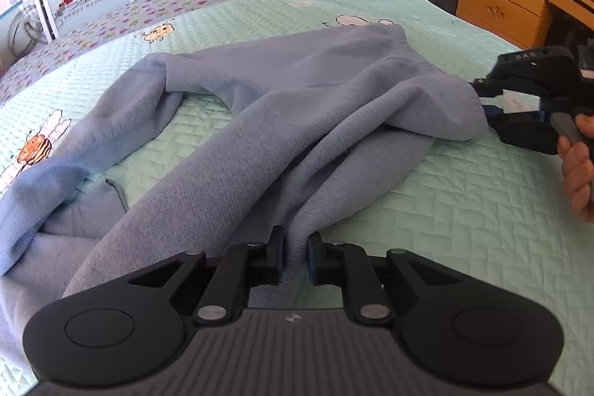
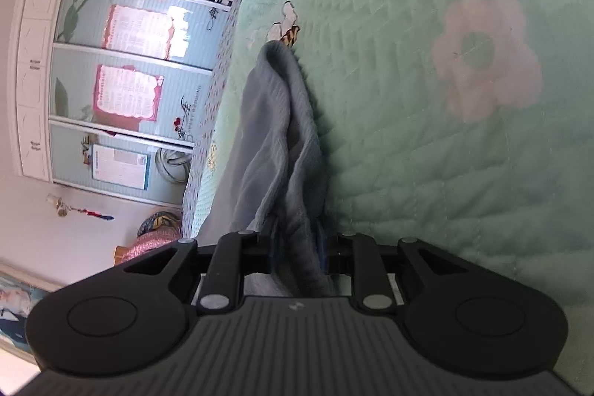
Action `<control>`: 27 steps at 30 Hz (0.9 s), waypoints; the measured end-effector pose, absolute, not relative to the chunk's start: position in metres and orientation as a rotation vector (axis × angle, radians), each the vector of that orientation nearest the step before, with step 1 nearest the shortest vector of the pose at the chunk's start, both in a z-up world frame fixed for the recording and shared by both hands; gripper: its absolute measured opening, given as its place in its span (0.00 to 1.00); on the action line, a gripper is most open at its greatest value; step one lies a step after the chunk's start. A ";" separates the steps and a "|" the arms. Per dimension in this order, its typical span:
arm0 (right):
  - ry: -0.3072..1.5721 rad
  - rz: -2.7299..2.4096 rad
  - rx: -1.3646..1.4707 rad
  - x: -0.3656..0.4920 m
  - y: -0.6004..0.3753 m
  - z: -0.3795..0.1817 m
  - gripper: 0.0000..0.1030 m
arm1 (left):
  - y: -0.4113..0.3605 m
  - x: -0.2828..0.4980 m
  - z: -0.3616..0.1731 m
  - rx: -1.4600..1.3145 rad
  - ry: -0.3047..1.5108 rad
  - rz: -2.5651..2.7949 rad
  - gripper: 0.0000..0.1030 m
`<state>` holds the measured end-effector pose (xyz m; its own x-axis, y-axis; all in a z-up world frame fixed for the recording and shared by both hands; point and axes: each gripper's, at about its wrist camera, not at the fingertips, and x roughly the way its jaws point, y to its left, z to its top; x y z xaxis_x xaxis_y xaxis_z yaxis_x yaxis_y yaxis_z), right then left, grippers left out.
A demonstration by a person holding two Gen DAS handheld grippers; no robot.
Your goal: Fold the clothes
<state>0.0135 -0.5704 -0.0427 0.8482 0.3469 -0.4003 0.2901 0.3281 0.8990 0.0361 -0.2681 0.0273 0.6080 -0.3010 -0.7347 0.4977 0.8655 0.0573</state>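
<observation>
A soft blue-grey piece of clothing (image 1: 282,121), made of thin knit cloth, lay crumpled and spread out on a green quilted bed cover (image 1: 445,195), one long part trailing off to the side, bunched into folds, two edges pulled up off the cover.

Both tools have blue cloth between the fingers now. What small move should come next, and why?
Probably draw the two tools apart to stretch the blue garment flat: the left tool and right tool each pinch an edge, but the cloth between them lies bunched on the green quilt.
</observation>
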 end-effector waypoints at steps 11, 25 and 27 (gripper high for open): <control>0.635 -0.038 1.005 -0.011 -0.557 -0.013 0.05 | -0.260 0.023 0.059 0.207 0.780 -0.550 0.12; 0.543 0.151 0.713 -0.075 -0.579 0.043 0.32 | -0.251 -0.003 0.021 0.295 0.931 -0.541 0.13; 0.572 0.166 0.667 -0.061 -0.566 0.038 0.52 | -0.253 -0.005 0.021 0.323 0.920 -0.543 0.13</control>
